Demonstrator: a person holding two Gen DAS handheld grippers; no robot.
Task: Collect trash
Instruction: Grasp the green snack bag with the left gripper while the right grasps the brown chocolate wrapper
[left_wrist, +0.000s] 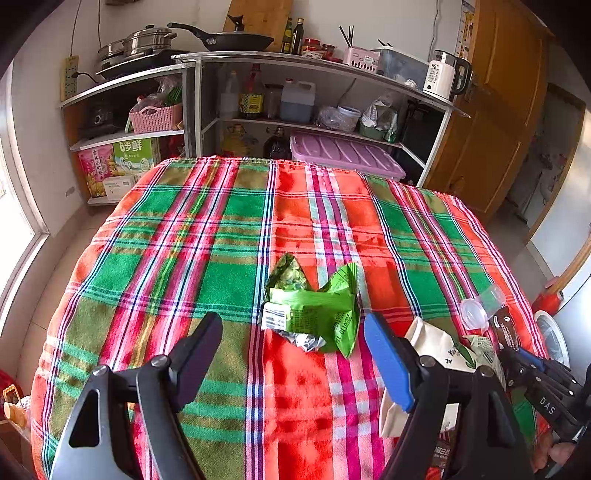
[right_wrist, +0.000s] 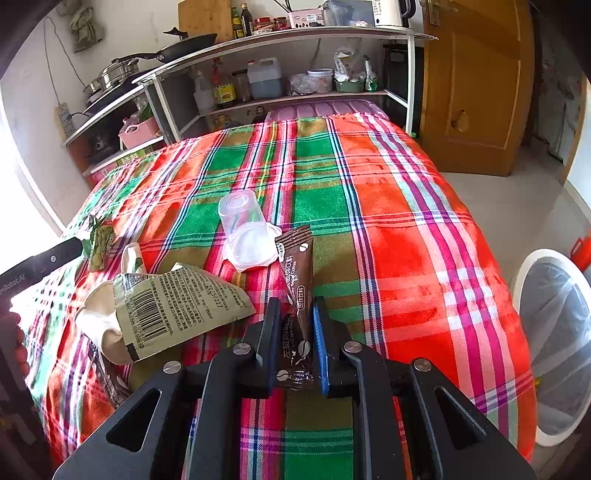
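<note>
Right gripper (right_wrist: 294, 339): fingers clamped on a brown coffee sachet (right_wrist: 295, 284) lying on the plaid-covered table (right_wrist: 406, 229), just beside a clear plastic cup (right_wrist: 243, 229) tipped on its side. Left gripper (left_wrist: 293, 354): fingers spread wide, empty, poised near a crumpled green wrapper (left_wrist: 317, 314). Between the two, a beige snack bag (right_wrist: 173, 310). At the table's right edge, a white bin (right_wrist: 554, 343).

**Bright daylight, heavy fisheye bend**

Strong daylight enters from a window (left_wrist: 14, 206) left of the tongs and burns out to white there. The checked cloth (left_wrist: 295, 229) is vividly lit, with soft shadows. Frame corners go black, straight shelves (left_wrist: 314, 59) bow, and the far background is slightly soft.
</note>
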